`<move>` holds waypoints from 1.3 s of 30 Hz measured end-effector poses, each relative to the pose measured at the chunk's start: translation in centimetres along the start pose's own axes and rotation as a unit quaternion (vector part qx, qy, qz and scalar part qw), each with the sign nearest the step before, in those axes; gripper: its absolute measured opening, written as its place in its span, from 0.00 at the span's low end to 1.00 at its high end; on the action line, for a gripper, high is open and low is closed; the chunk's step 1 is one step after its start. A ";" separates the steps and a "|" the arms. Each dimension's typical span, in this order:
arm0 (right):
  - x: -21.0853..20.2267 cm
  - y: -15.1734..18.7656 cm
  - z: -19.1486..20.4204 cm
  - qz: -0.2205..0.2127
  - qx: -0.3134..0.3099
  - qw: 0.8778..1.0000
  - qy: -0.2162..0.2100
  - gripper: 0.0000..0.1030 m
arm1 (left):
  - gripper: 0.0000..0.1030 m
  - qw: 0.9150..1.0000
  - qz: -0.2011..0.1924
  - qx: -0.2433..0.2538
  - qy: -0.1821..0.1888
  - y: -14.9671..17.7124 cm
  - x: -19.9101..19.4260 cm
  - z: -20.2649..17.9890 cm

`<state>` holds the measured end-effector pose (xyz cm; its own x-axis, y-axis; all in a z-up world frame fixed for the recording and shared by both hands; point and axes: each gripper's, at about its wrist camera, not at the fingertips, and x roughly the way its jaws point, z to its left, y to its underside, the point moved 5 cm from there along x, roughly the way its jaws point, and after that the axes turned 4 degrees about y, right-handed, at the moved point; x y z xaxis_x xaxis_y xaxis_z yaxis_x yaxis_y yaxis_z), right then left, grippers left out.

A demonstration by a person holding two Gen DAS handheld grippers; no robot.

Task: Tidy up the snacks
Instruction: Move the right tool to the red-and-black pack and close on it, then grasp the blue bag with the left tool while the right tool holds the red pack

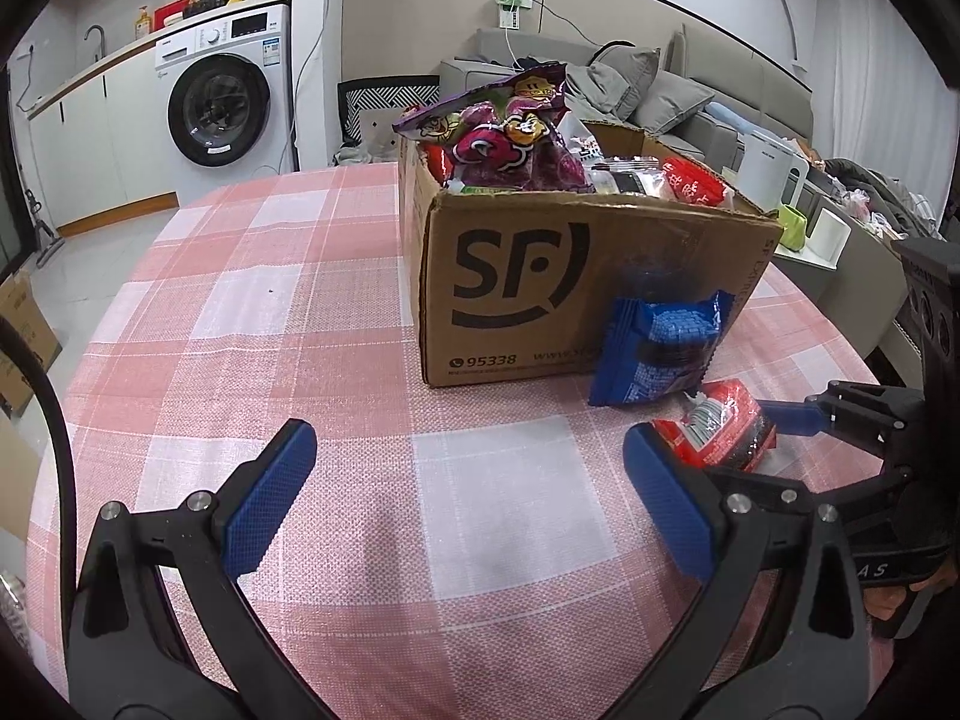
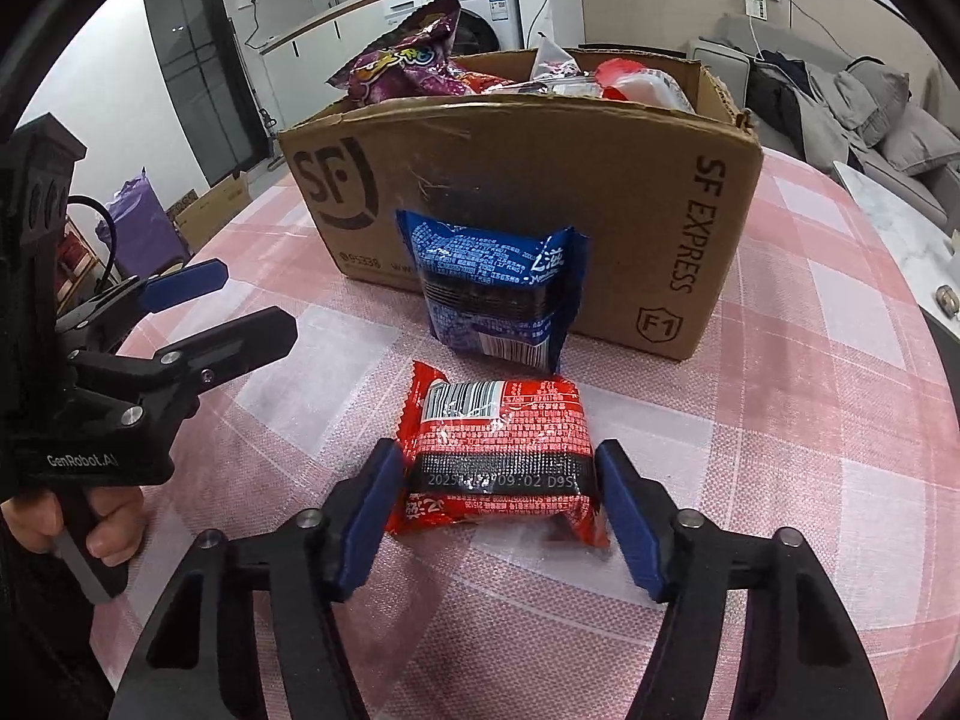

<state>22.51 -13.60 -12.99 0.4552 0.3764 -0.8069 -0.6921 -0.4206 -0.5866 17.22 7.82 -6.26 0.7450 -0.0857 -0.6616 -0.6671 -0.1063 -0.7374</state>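
A red snack packet (image 2: 501, 453) lies flat on the pink checked tablecloth; it also shows in the left wrist view (image 1: 717, 432). My right gripper (image 2: 498, 516) is open with its blue pads on either side of the packet, close to it or just touching. A blue snack packet (image 2: 495, 288) leans upright against the front of the SF cardboard box (image 2: 630, 192), also in the left wrist view (image 1: 660, 348). The box (image 1: 510, 276) holds a purple snack bag (image 1: 516, 132) and several other snacks. My left gripper (image 1: 471, 480) is open and empty over the cloth, left of the red packet.
The round table (image 1: 240, 300) carries the box toward its far side. A washing machine (image 1: 222, 102) and counter stand behind on the left, a grey sofa (image 1: 690, 90) behind on the right. A white side table (image 2: 900, 222) stands at the right.
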 end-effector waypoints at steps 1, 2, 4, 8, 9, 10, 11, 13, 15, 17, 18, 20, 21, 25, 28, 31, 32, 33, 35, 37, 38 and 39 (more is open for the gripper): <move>-0.1 0.0 -0.2 0.000 0.001 1.000 -0.002 0.59 | 0.99 1.000 0.000 0.000 0.000 0.0 0.0 0.0; -0.1 0.0 -0.2 -0.001 0.003 1.000 -0.005 0.56 | 0.99 1.000 0.001 0.000 0.000 0.0 0.1 0.0; -0.4 0.0 -0.5 -0.004 0.003 1.000 -0.006 0.52 | 0.99 1.000 0.001 -0.001 -0.001 0.0 0.1 0.1; -0.9 -0.1 -0.7 -0.007 0.002 1.000 -0.011 0.49 | 0.99 1.000 0.001 -0.002 -0.001 -0.1 0.2 0.2; -0.9 -0.2 -0.7 -0.008 0.002 1.000 -0.013 0.48 | 0.99 1.000 0.001 -0.002 -0.001 -0.1 0.3 0.2; -1.0 -0.2 -0.8 -0.008 0.002 1.000 -0.015 0.48 | 0.99 1.000 0.001 -0.002 -0.001 -0.1 0.3 0.2; -1.1 -0.2 -0.8 -0.008 0.002 1.000 -0.017 0.48 | 0.99 1.000 0.001 -0.002 -0.001 -0.1 0.2 0.2; -1.3 -0.4 -0.8 -0.011 0.000 1.000 -0.018 0.48 | 0.99 1.000 0.002 -0.002 0.000 -0.1 0.3 0.2; -1.8 -0.5 -1.0 -0.016 0.001 1.000 -0.020 0.48 | 0.99 1.000 0.002 -0.002 0.000 0.0 0.2 0.2; -2.2 -0.7 -1.2 -0.019 0.002 1.000 -0.018 0.48 | 0.99 1.000 0.002 -0.003 0.000 0.0 0.2 0.2; -2.5 -0.9 -1.5 -0.023 0.005 1.000 -0.016 0.48 | 0.99 1.000 0.002 -0.003 0.000 0.0 0.3 0.2; -3.1 -1.1 -1.9 -0.028 0.010 0.999 -0.016 0.48 | 0.99 1.000 0.001 -0.003 0.000 0.1 0.3 0.2; -3.6 -1.3 -2.2 -0.034 0.014 0.999 -0.017 0.48 | 0.99 1.000 0.000 -0.002 0.000 0.1 0.2 0.3; -5.0 -1.7 -3.0 -0.051 0.021 0.998 -0.006 0.48 | 0.99 1.000 0.002 0.002 0.001 0.1 0.3 -0.2; -5.9 -1.8 -4.0 -0.059 0.031 0.998 -0.001 0.48 | 0.99 1.000 0.001 0.000 0.005 0.1 0.3 -0.6; -6.6 -1.9 -4.8 -0.072 0.035 0.997 0.007 0.48 | 0.98 1.000 0.004 0.004 0.003 0.3 0.5 -1.3; -6.7 -1.9 -5.1 -0.074 0.038 0.997 0.008 0.48 | 0.98 1.000 0.004 0.007 0.004 0.3 0.6 -1.6; -6.8 -1.9 -5.5 -0.072 0.044 0.996 0.008 0.48 | 0.98 1.000 0.004 0.008 0.007 0.2 0.6 -2.0; -6.9 -1.9 -6.0 -0.075 0.049 0.996 0.011 0.48 | 0.98 1.000 0.002 0.008 0.009 0.1 0.7 -2.5; -7.1 -2.0 -6.6 -0.076 0.054 0.995 0.016 0.48 | 0.99 1.000 0.003 0.006 0.009 0.0 0.9 -3.2; -7.1 -2.0 -6.8 -0.077 0.056 0.995 0.019 0.48 | 0.99 1.000 0.004 0.007 0.007 0.0 1.2 -3.7; -7.1 -1.9 -7.1 -0.079 0.058 0.995 0.021 0.48 | 0.98 1.000 0.004 0.007 0.006 -0.1 1.3 -4.0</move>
<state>24.59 -21.31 -6.61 0.5846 0.3935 -0.7095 -0.6695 -0.2601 -0.6958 18.28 3.72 -6.55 0.7402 -0.0983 -0.6651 -0.6722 -0.0912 -0.7347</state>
